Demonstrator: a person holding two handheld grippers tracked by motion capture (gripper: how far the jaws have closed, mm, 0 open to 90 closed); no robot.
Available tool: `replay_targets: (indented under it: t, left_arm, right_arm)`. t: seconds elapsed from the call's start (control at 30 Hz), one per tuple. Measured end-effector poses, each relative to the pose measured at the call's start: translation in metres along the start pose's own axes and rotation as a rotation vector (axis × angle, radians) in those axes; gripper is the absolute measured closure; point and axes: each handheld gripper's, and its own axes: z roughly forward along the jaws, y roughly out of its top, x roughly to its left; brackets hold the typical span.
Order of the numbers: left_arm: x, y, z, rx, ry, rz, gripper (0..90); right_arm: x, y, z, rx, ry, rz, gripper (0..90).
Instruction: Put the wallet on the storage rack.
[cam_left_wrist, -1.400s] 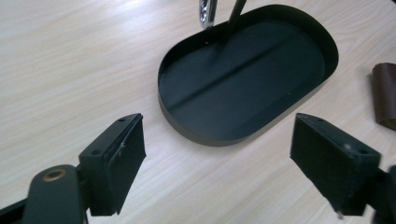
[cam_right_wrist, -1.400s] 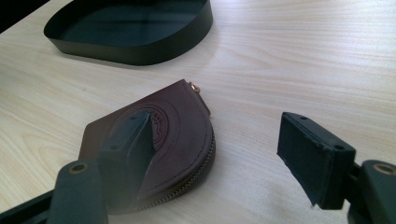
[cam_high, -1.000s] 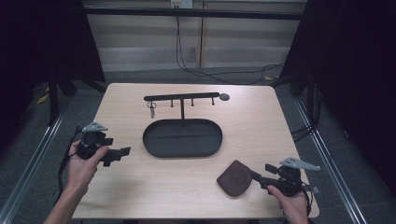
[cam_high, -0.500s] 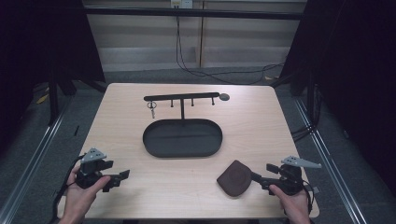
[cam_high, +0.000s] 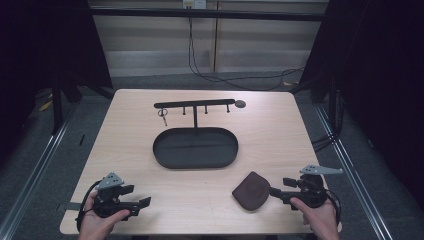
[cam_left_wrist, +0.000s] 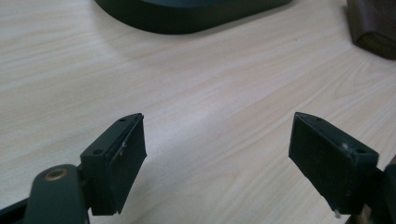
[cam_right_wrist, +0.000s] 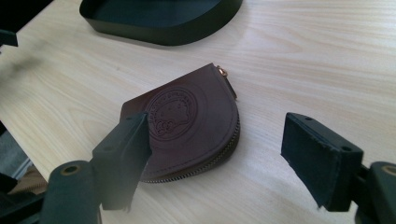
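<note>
Right gripper (cam_high: 274, 191) is sitting at lower right of the high view, jaws apart and closing slightly, empty, just beside the brown coin pouch (cam_high: 251, 190). Better to be squaring on its curved edge. Left gripper (cam_high: 146, 202) is idling lower left, jaws opening, empty.

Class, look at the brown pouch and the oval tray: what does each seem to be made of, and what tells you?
Brown pouch: probably leather, matte, with an embossed round stamp and a metal zip along its curved edge. Oval tray: dark, smooth, faintly glossy, perhaps painted metal or plastic; the look leaves that open.
</note>
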Motion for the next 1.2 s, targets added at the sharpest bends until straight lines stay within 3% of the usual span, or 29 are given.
replay_targets:
  t: [0.07, 0.17, 0.23, 0.37, 0.57, 0.8, 1.0, 1.2]
  left_arm:
    - [-0.002, 0.0, 0.001, 0.01, 0.003, 0.024, 18.8]
    - [0.0, 0.0, 0.003, 0.018, 0.014, 0.018, 18.8]
    - [0.002, 0.0, 0.007, 0.04, 0.0, 0.016, 18.7]
    - [0.001, 0.002, 0.009, 0.048, -0.008, 0.039, 19.0]
    - [0.002, 0.003, 0.009, 0.051, -0.015, 0.038, 19.2]
    - [0.002, 0.003, 0.008, 0.058, -0.012, 0.046, 19.6]
    - [-0.001, 0.002, 0.008, 0.069, -0.02, 0.07, 19.5]
    - [-0.001, 0.002, 0.008, 0.066, -0.019, 0.067, 19.5]
  right_arm:
    - [0.002, 0.006, 0.003, 0.018, 0.016, -0.002, 25.3]
    - [0.004, 0.013, 0.005, 0.045, 0.011, -0.022, 30.5]
    - [0.005, 0.017, 0.007, 0.082, 0.001, -0.038, 30.3]
    - [0.008, 0.026, 0.014, 0.188, -0.033, -0.055, 28.7]
    - [0.011, 0.039, 0.026, 0.337, -0.03, -0.041, 22.0]
    - [0.017, 0.054, 0.04, 0.469, -0.029, -0.061, 21.9]
    - [0.019, 0.064, 0.051, 0.531, -0.044, -0.074, 19.4]
    - [0.018, 0.07, 0.066, 0.616, -0.055, -0.069, 17.5]
